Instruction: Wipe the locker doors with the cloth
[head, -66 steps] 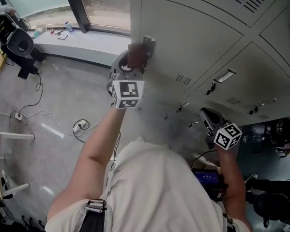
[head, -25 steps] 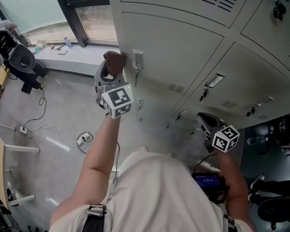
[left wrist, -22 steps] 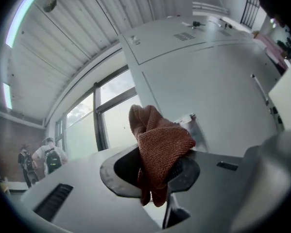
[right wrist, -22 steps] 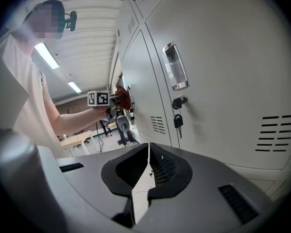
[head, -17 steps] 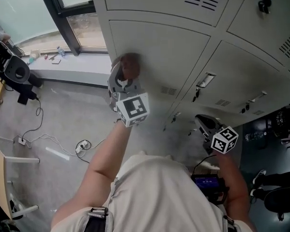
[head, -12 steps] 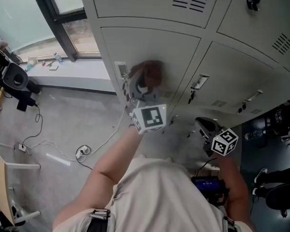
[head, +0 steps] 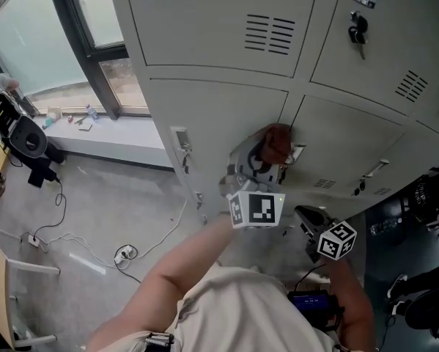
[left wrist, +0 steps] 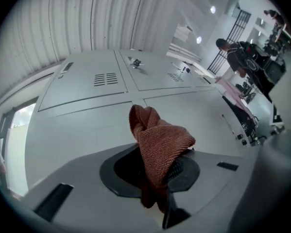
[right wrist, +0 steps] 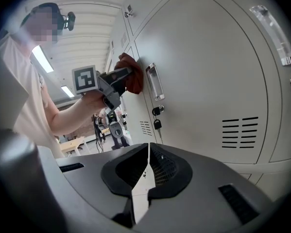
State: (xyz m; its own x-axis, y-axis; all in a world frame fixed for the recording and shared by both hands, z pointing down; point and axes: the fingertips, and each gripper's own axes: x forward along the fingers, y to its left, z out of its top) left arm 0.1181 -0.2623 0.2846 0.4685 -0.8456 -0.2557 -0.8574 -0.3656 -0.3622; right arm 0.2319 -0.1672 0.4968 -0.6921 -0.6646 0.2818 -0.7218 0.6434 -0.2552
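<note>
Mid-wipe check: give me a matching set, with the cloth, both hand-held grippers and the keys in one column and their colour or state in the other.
1. cloth
2. left hand-held gripper
3. right hand-held gripper
4. keys

A. shut, empty
B. hanging from a lock
C. rust-red
D. shut on the cloth

Pairs: 1-C, 2-D, 3-A, 4-B

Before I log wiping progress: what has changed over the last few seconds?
The left gripper, shut on the cloth, swept rightward across the locker door, from the handle at its left edge to its right edge. The right gripper stayed low, shut and empty.
</note>
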